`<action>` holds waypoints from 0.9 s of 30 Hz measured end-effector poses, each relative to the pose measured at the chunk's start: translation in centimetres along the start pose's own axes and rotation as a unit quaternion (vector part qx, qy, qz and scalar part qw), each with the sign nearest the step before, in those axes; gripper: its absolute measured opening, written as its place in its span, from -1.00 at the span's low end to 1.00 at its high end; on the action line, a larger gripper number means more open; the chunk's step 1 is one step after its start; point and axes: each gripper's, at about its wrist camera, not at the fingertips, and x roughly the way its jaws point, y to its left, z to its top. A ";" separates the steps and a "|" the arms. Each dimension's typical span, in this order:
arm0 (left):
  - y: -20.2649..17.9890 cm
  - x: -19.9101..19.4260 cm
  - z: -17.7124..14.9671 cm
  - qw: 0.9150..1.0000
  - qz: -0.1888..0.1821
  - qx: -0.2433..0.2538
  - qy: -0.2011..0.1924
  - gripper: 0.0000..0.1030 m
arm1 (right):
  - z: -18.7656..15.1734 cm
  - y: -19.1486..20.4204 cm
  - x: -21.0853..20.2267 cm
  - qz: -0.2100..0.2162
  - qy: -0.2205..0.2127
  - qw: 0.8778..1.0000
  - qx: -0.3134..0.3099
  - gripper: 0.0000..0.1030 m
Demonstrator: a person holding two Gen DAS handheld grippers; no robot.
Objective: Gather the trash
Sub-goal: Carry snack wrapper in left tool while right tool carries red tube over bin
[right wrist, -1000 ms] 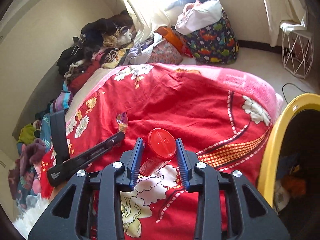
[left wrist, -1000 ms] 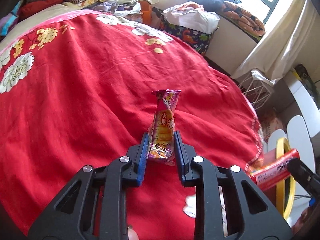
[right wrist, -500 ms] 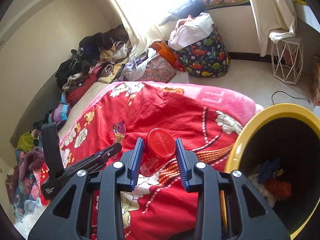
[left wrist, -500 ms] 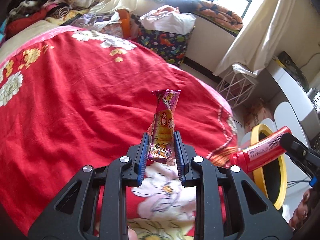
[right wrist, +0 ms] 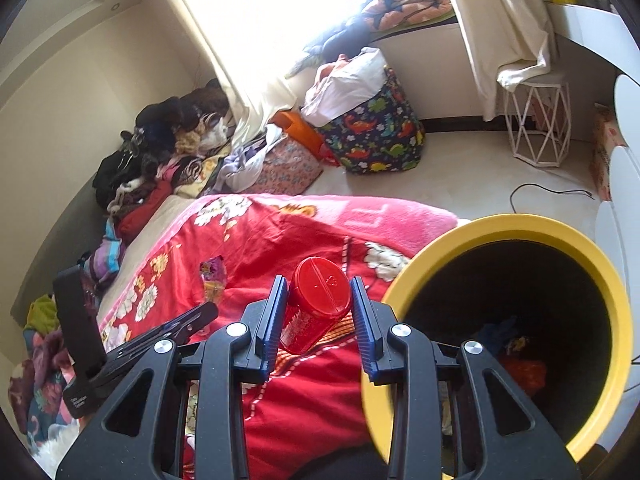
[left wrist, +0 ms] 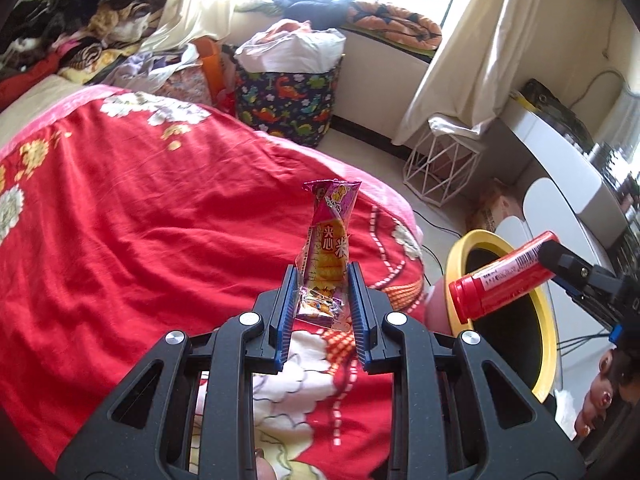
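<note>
- Gripping two pieces of trash at once: the left gripper (left wrist: pixel 322 312) is clenched on a snack wrapper (left wrist: pixel 328 248), and the right gripper (right wrist: pixel 318 316) is clamped around a red bottle (right wrist: pixel 316 304).
- The wrapper stands upright between the blue pads, its crimped top at 12 o'clock from the jaws, above the red blanket (left wrist: pixel 140 220).
- The bottle, in the right wrist view, points cap-first at the camera; in the left wrist view it lies almost level at 3 o'clock, its cap end over the yellow rim.
- The yellow-rimmed bin (right wrist: pixel 520 228) sits at 3 o'clock of the right gripper, mouth wide open, with a few scraps already lying at the bottom.
- Handling call: the wrapper looks feather-light, crinkly and limp, so the hold low on its body seems right; a pinch on the thin top seal would likely let it flop or slip.
- The bottle looks like stiff, smooth plastic and probably light; a grip across the barrel, as now, should hold, though a round glossy wall can twist between flat pads.
- Judging by the layout, both items look set for a drop into the bin.
</note>
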 end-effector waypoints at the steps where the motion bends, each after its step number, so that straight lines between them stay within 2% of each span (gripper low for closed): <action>1: -0.4 0.0 0.0 1.000 -0.001 0.003 0.000 -0.63 | 0.0 -0.3 -0.3 -0.002 -0.002 1.000 0.003 -0.40; 17: -6.5 -0.3 -0.8 0.998 -0.036 0.059 0.003 -0.63 | 0.3 -5.2 -4.0 -0.036 -0.040 0.998 0.039 -0.41; 27: -10.2 0.1 -1.6 0.994 -0.059 0.093 0.013 -0.63 | 0.5 -8.9 -6.1 -0.075 -0.063 0.993 0.065 -0.41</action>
